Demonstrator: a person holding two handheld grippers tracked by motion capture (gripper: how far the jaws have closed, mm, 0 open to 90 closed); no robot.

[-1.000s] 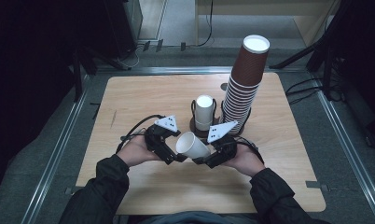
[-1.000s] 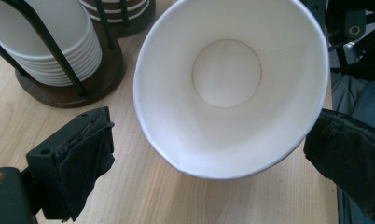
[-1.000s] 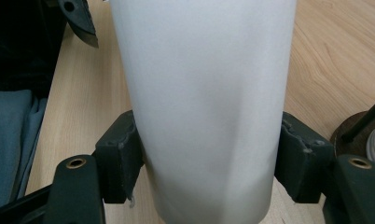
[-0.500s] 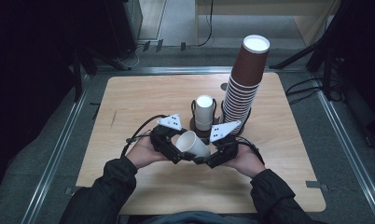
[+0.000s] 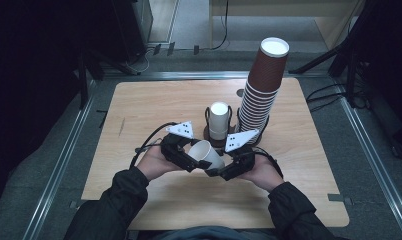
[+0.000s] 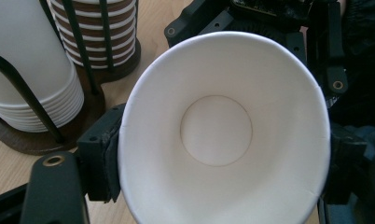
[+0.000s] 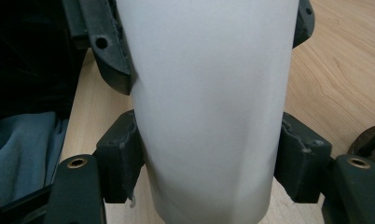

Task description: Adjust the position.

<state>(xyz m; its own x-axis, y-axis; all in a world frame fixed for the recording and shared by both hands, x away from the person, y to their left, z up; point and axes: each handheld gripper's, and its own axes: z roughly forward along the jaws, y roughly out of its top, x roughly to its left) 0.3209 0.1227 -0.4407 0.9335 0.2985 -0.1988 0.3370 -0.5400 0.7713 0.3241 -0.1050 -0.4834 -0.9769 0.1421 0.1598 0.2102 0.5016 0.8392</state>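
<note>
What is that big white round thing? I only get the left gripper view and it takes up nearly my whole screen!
Observer: It's a white paper cup, seen mouth first. In the high view it lies tilted on its side between both hands, above the table.
Operator: Who's holding it?
Observer: Both grippers. In the right gripper view the right gripper has a jaw pressed on each side of the cup wall, and the left gripper holds the rim end.
Operator: Are the stripy brown cups beside me a big pile?
Observer: Yes. The high view shows the brown cup stack rising much taller than the white cup stack next to it.
</note>
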